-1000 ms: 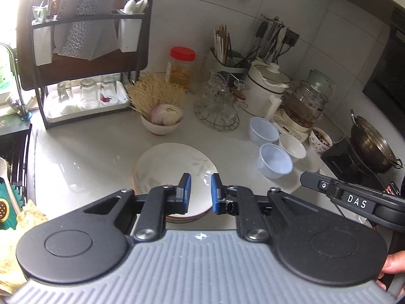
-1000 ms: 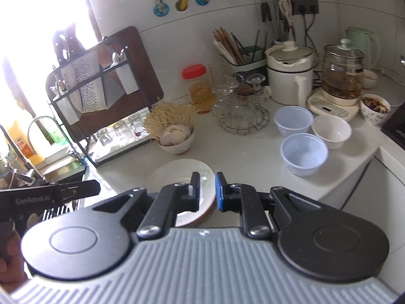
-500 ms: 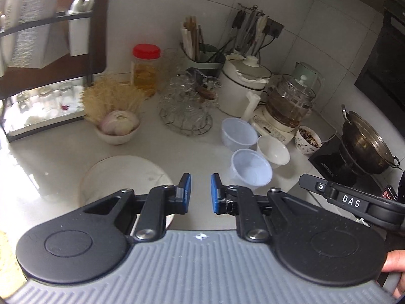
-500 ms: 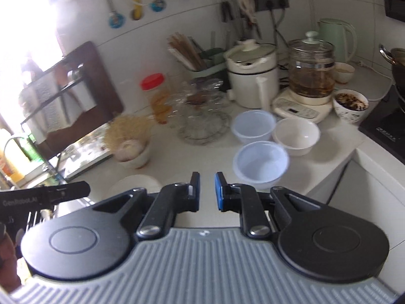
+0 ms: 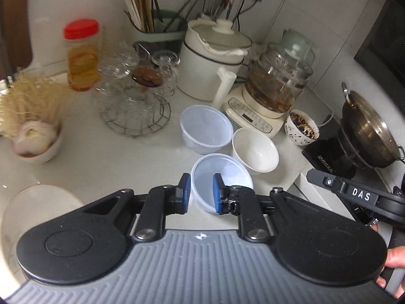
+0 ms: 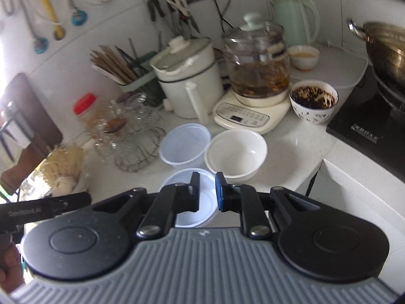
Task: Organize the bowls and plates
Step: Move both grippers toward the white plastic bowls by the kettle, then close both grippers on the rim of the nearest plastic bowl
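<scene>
black hand-held gripper [image 5: 200, 193], blue pads [image 5: 217, 197], silver screws

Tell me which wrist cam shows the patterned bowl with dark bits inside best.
Right wrist view: the patterned bowl sits large and unobstructed beside the glass kettle, with its dark contents and outer pattern visible. Left wrist view shows the same bowl smaller, toward the right, contents less distinct.

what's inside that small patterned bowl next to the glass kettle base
The patterned bowl holds dark, crumbly residue clinging to its inner wall. What it is cannot be told, and its bottom is covered.
</scene>
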